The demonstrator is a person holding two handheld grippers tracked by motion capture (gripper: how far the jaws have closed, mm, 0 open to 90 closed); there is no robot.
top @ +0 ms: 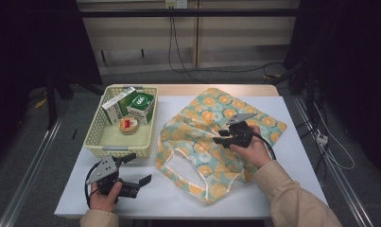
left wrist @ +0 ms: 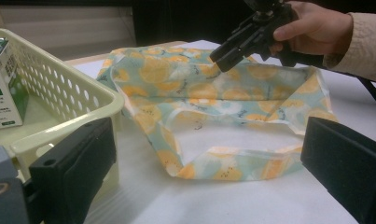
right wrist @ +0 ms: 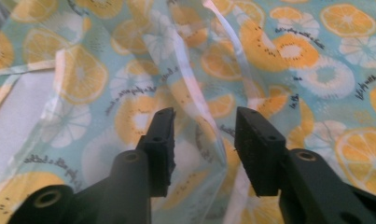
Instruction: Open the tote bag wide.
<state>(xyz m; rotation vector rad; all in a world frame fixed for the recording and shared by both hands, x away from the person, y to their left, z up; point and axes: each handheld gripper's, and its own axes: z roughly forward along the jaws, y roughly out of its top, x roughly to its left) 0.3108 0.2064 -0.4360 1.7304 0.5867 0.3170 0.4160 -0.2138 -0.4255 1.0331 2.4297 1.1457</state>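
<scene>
A light-blue tote bag (top: 197, 118) printed with orange slices lies crumpled on the white table (top: 178, 196), its handles toward the front. My right gripper (top: 220, 136) rests on the bag's middle, jaws open. In the right gripper view a raised fold of the bag (right wrist: 293, 56) runs between the open jaws of the right gripper (right wrist: 203, 140). My left gripper (top: 140, 169) is held low over the table's front left, wide open and holding nothing. The left gripper (left wrist: 209, 172) faces the bag (left wrist: 199, 93) and the right gripper (left wrist: 225, 56) beyond it.
A cream plastic basket (top: 96, 137) stands at the table's left, holding a green box (top: 142, 105), a white-and-green box (top: 116, 106) and a small round tin (top: 128, 125). The basket rim (left wrist: 83, 88) is close beside my left jaw. Cables hang at the back.
</scene>
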